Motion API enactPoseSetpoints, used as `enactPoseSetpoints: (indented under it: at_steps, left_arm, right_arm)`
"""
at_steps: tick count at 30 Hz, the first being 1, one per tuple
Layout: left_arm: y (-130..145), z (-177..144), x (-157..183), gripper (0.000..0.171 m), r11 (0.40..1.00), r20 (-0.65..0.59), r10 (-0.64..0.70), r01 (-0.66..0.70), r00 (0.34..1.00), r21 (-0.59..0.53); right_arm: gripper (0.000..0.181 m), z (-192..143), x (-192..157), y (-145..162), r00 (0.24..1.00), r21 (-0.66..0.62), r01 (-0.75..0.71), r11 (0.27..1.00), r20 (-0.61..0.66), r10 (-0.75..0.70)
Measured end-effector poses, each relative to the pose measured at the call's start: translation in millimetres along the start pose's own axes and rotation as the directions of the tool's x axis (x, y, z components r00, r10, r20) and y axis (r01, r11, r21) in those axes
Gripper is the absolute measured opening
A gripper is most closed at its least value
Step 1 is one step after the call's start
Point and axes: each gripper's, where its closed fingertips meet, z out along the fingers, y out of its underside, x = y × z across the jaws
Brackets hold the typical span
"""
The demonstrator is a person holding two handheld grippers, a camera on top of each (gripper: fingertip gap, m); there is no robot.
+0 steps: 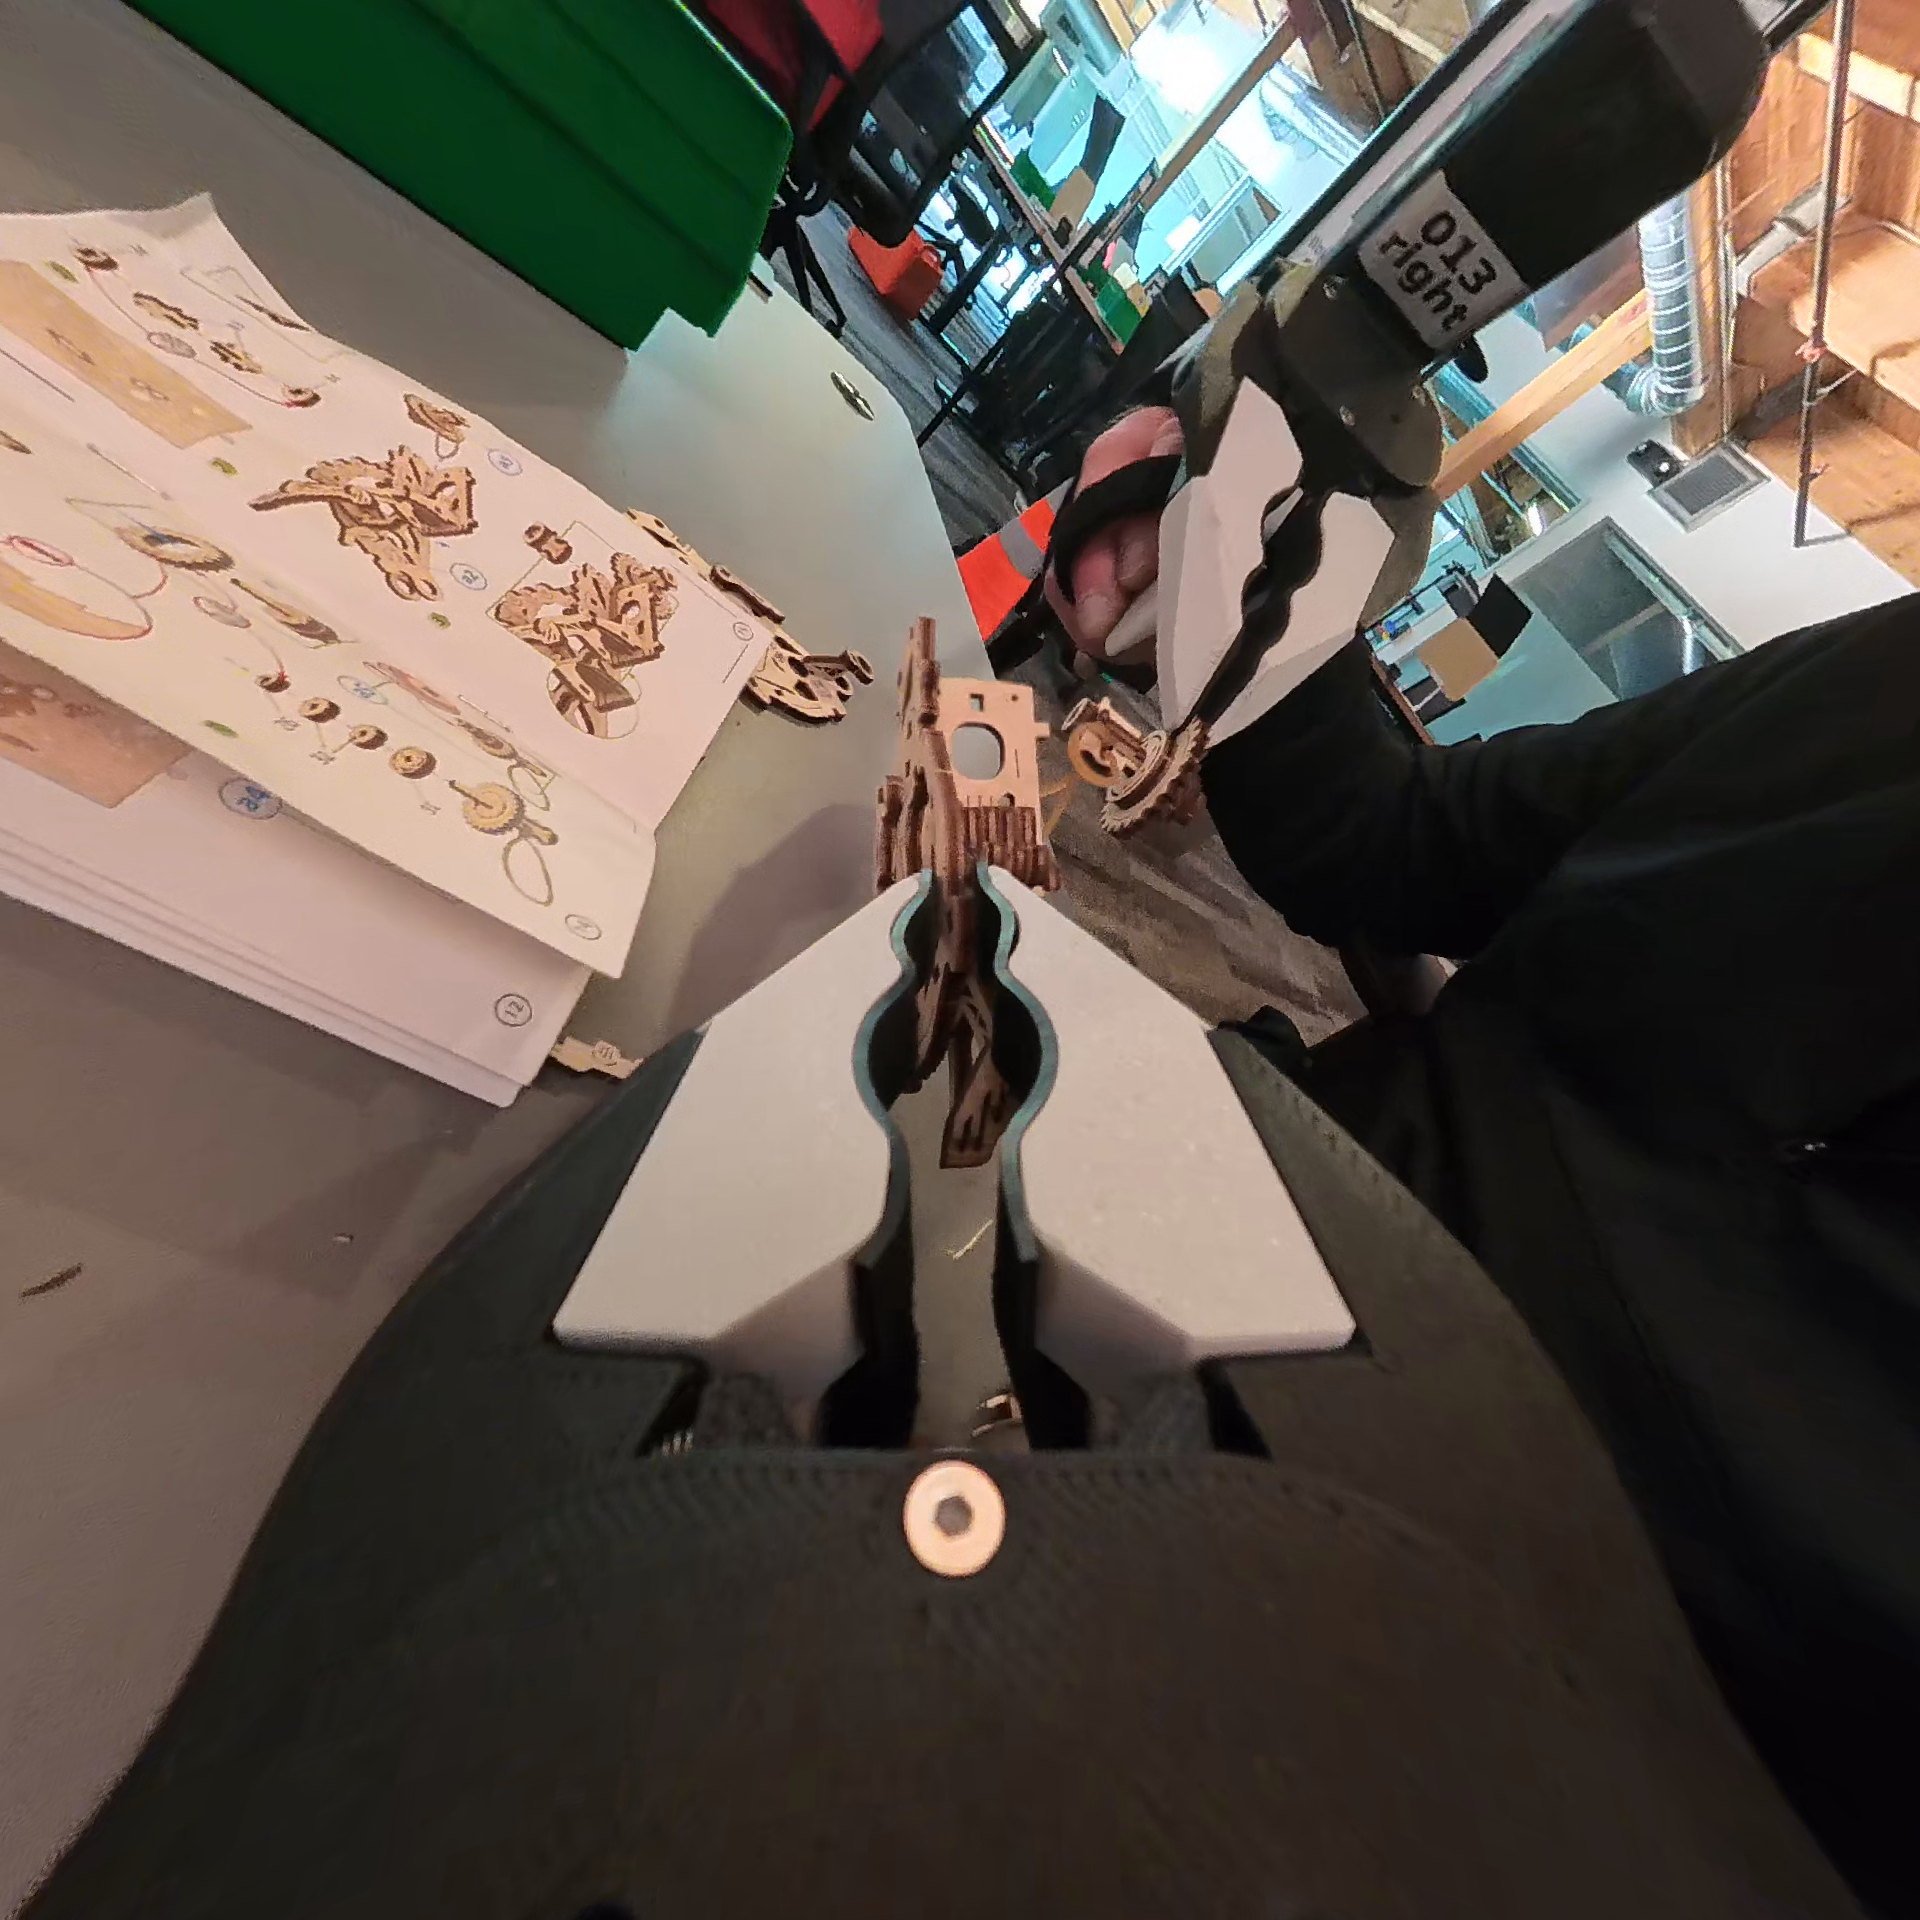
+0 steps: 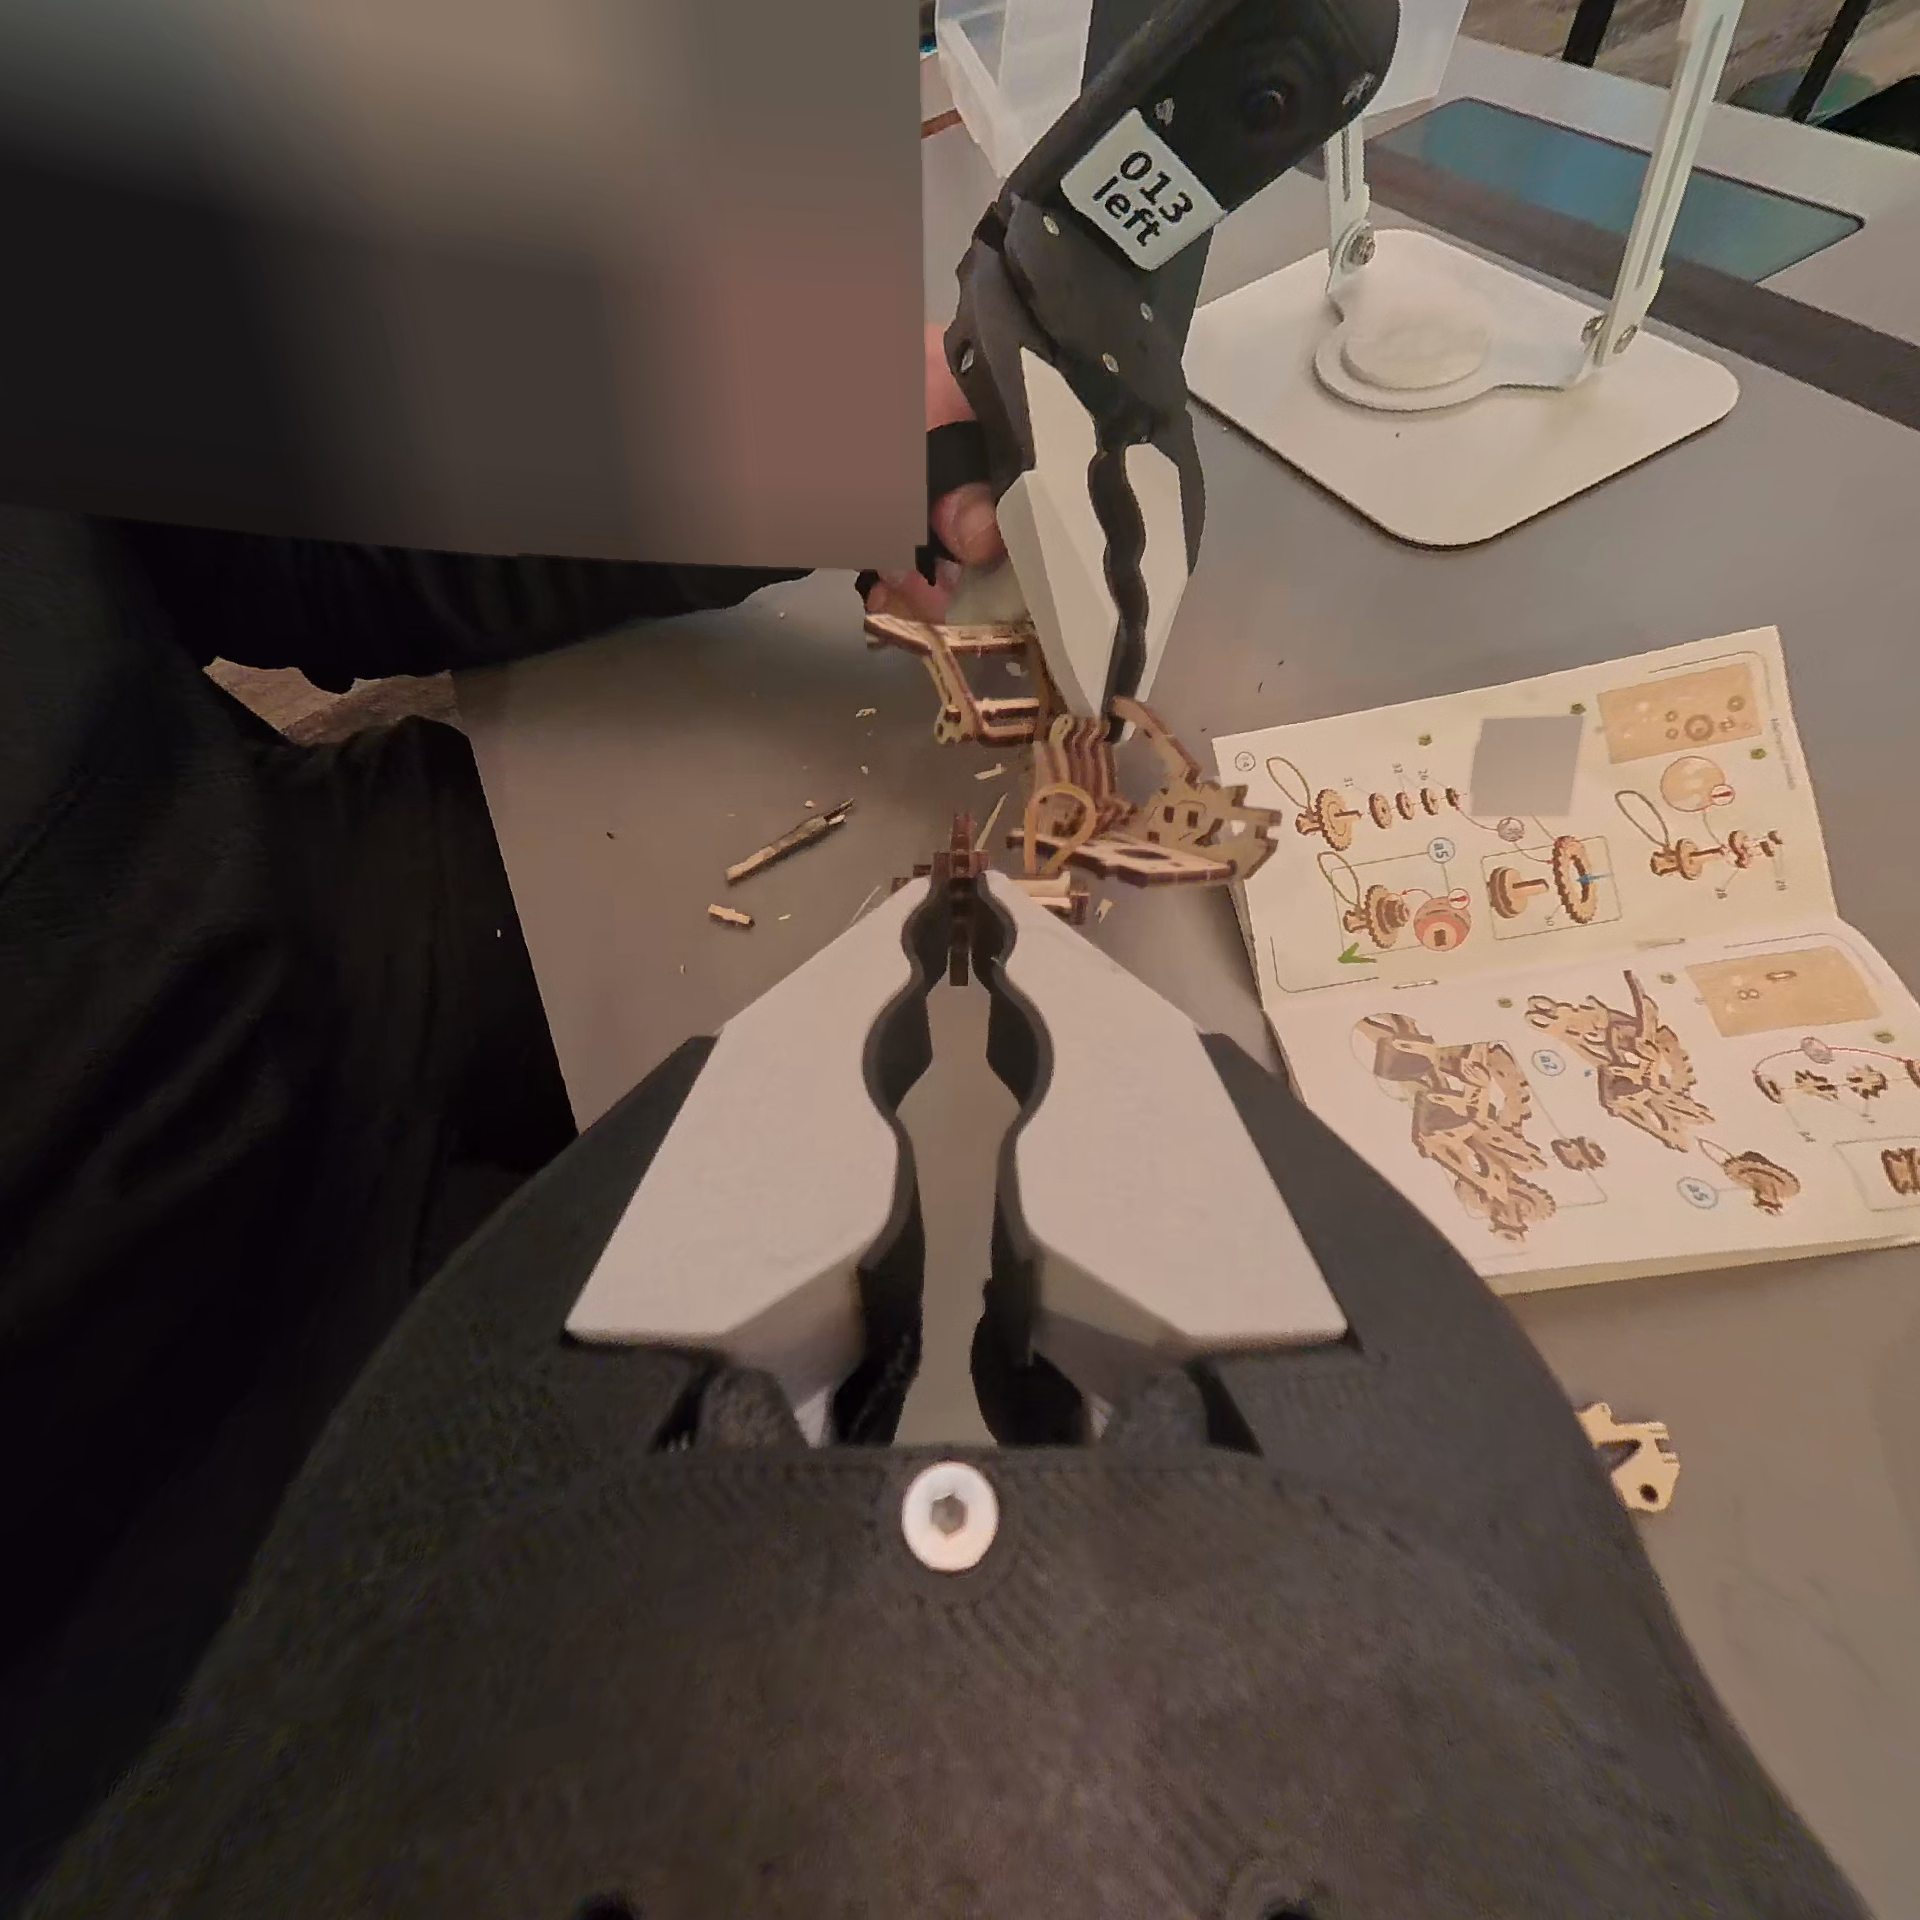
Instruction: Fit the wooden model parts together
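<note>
My left gripper point(image 1: 951, 885) is shut on a wooden model body point(image 1: 961, 790), a layered frame with a plate that has a round hole. It holds the body above the table edge. My right gripper point(image 2: 954, 883) is shut on a small wooden gear part point(image 2: 954, 914), seen edge-on. In the left wrist view the right gripper point(image 1: 1195, 719) holds this toothed gear with its axle point(image 1: 1138, 774) just right of the body's holed plate, a small gap between them. In the right wrist view the left gripper point(image 2: 1117, 707) grips the model body point(image 2: 1132, 831), which carries a tan rubber band point(image 2: 1051, 821).
An open instruction booklet point(image 1: 364, 582) lies on the grey table point(image 1: 156, 1195) and also shows in the right wrist view point(image 2: 1558, 935). Loose wooden parts point(image 1: 805, 670) lie beside it. A green bin point(image 1: 520, 125), a white stand point(image 2: 1455, 395), wood scraps point(image 2: 790, 836) and a spare piece point(image 2: 1626, 1465) are around.
</note>
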Motion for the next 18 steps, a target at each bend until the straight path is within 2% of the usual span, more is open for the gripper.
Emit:
enactPoseSetpoints:
  at_steps: [6,10,18]
  left_arm:
    - [-6,-8,-5,0.003,0.997,-0.022,-0.056,0.057,0.998,0.055]
    - [-19,-15,6,0.003,0.982,-0.132,-0.099,0.118,0.986,0.146]
    - [-34,-30,5,0.003,0.945,-0.224,-0.148,0.204,0.963,0.254]
  right_arm:
    - [0.000,0,0,7,1.000,-0.033,-0.005,0.999,0.003,0.005]
    - [0.000,4,-2,7,1.000,-0.034,0.002,0.999,0.005,-0.002]
    - [0.000,5,-3,0,1.000,-0.021,0.009,1.000,0.004,-0.009]
